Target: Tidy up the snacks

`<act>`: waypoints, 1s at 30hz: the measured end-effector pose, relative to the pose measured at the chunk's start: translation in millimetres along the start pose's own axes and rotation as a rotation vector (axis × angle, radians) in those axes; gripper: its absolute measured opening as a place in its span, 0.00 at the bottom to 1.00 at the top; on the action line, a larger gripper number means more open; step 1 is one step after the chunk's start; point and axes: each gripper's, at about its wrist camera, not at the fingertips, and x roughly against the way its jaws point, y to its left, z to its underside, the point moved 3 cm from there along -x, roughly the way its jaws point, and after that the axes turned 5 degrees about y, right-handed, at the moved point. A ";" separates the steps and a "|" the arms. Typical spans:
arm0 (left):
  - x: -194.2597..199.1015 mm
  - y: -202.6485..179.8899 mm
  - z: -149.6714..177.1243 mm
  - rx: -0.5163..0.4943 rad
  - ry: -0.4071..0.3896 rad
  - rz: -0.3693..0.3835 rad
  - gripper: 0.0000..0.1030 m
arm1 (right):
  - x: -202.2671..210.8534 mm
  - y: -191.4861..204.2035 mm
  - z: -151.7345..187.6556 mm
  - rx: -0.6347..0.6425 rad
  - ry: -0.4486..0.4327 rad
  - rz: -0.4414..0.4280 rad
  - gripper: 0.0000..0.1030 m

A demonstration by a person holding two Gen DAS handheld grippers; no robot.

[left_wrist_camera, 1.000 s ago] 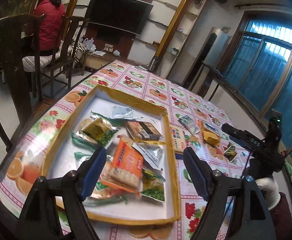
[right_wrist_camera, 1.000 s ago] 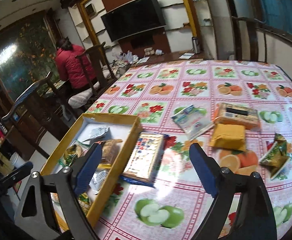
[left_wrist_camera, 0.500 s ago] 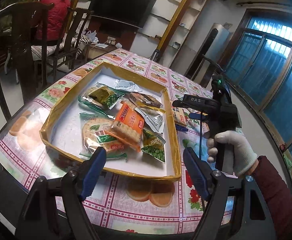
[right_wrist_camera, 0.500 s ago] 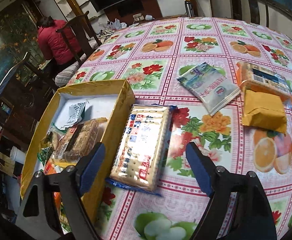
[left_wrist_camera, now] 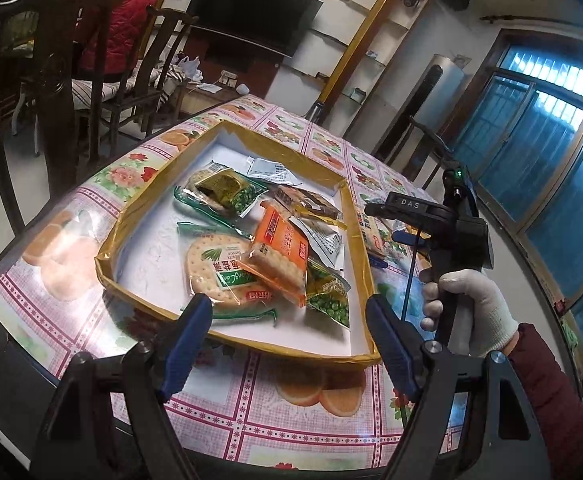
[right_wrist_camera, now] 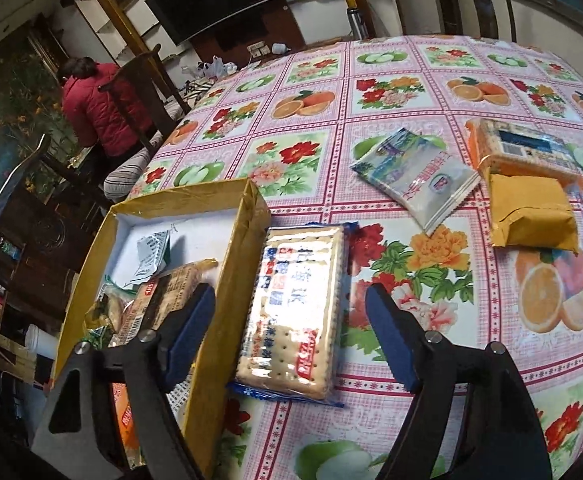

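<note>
A round table (right_wrist_camera: 431, 68) w/ a fruit-and-flower cloth is seen carrying a yellow-walled box (left_wrist_camera: 355, 224), already filled w/ snack packs incl. an orange cracker pack (left_wrist_camera: 281, 246). Just beside the box's outer wall, on the cloth, a long cracker pack (right_wrist_camera: 295, 304) is framed lengthwise btwn the jaws of the right gripper (right_wrist_camera: 290, 322); those jaws have just been narrowing, but the pads are held clear of the pack. The left gripper (left_wrist_camera: 289, 340) is shown half-wide, nothing in it, near the box's front wall. Farther right, a pale blue pack (right_wrist_camera: 415, 172) and a yellow pack (right_wrist_camera: 531, 210) are left loose.
</note>
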 end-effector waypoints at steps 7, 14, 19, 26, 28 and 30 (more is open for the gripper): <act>-2.8 0.7 4.2 0.012 0.019 0.018 0.77 | -28.3 8.2 1.2 0.029 0.087 0.076 0.75; -4.7 -3.6 8.6 0.018 0.030 0.028 0.77 | -36.8 5.8 -11.6 0.006 0.097 0.121 0.75; -4.8 -8.0 11.9 0.018 0.039 0.027 0.77 | -37.7 10.0 -7.5 0.074 0.107 0.166 0.61; 6.4 -22.4 13.9 -0.019 0.030 0.034 0.77 | -20.5 13.5 22.8 0.126 0.077 0.240 0.56; 8.4 -27.2 14.4 -0.033 0.026 0.034 0.77 | -3.7 7.4 46.5 0.132 0.065 0.230 0.56; 7.4 -34.9 16.4 -0.055 0.025 0.031 0.77 | 16.6 -0.2 75.4 0.141 0.051 0.219 0.56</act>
